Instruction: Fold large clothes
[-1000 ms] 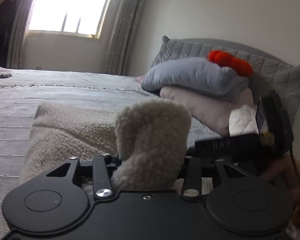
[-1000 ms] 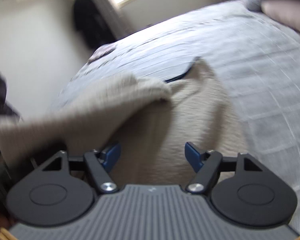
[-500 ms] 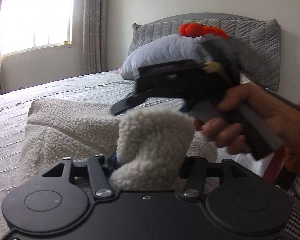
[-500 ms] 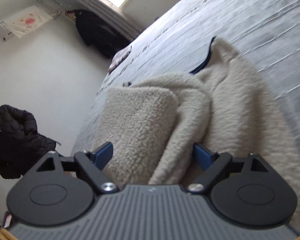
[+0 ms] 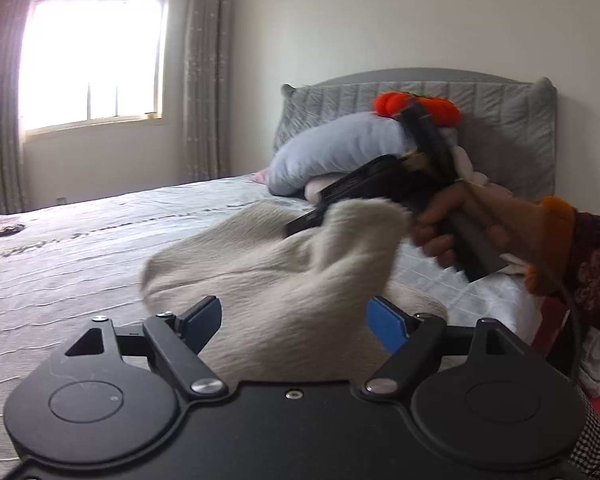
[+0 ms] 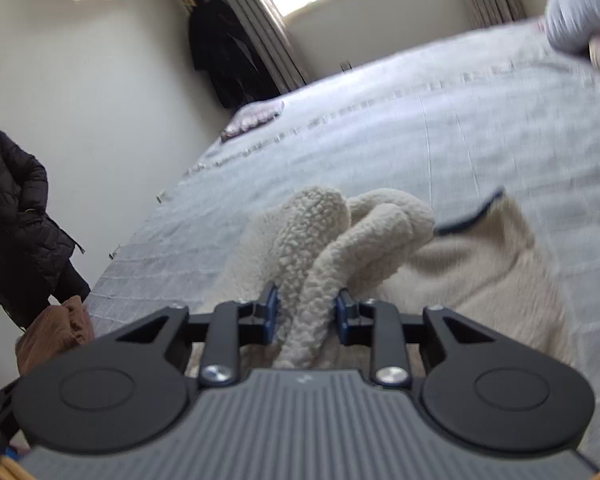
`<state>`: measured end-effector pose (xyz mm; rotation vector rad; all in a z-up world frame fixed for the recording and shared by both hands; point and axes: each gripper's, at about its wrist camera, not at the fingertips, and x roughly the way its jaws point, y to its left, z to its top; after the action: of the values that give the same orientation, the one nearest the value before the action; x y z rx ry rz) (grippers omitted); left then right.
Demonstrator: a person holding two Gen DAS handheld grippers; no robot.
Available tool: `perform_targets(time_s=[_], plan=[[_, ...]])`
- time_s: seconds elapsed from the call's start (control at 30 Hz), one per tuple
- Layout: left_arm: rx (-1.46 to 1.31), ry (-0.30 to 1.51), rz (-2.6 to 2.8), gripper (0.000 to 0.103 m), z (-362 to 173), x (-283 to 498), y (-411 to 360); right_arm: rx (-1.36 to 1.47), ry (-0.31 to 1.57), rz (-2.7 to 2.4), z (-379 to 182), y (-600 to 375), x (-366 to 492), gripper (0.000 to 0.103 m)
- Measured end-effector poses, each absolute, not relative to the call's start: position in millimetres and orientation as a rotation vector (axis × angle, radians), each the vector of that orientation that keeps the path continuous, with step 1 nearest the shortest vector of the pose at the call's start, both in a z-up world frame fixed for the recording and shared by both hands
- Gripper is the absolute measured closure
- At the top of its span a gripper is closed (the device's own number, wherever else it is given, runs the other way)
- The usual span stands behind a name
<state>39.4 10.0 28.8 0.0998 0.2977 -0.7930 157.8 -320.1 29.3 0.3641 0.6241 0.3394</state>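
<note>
My right tool is pinched tight on a thick fold of the fluffy cream fleece, low in the middle of its frame. My left tool has its blue pads spread wide apart, with the fleece between them. The fleece lies on the grey bed. In the left view my right hand grips its tool at middle right, in front of the pillows.

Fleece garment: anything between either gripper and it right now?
Nothing visible. The right gripper is shut on a bunched fold of the fleece garment. The left gripper is open, with the fleece lying directly between its blue pads. No other object sits between them on the bed.
</note>
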Motion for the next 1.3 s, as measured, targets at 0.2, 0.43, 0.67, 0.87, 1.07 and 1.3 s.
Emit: perform_targets(time_s=[0.2, 0.43, 0.67, 0.87, 1.07, 1.3], plan=[[0.047, 0.289, -0.69, 0.025, 28, 85, 21, 0.284, 0.55, 0.288, 67, -335, 152, 0.095], [-0.17, 0.495, -0.797, 0.027, -24, 149, -5, 0.406, 0.592, 0.238, 53, -396, 137, 0.1], [-0.177, 0.462, -0.791, 0.028, -26, 132, -16, 0.476, 0.761, 0.361, -5, -375, 142, 0.023], [-0.16, 0.483, -0.785, 0.028, -23, 136, -19, 0.737, 0.833, 0.491, -36, -342, 185, 0.021], [-0.12, 0.482, -0.735, 0.028, -20, 134, -19, 0.55, 0.84, 0.446, -22, -293, 210, 0.068], [-0.111, 0.427, -0.713, 0.026, 8, 138, 9, 0.377, 0.66, 0.412, 34, -294, 184, 0.078]])
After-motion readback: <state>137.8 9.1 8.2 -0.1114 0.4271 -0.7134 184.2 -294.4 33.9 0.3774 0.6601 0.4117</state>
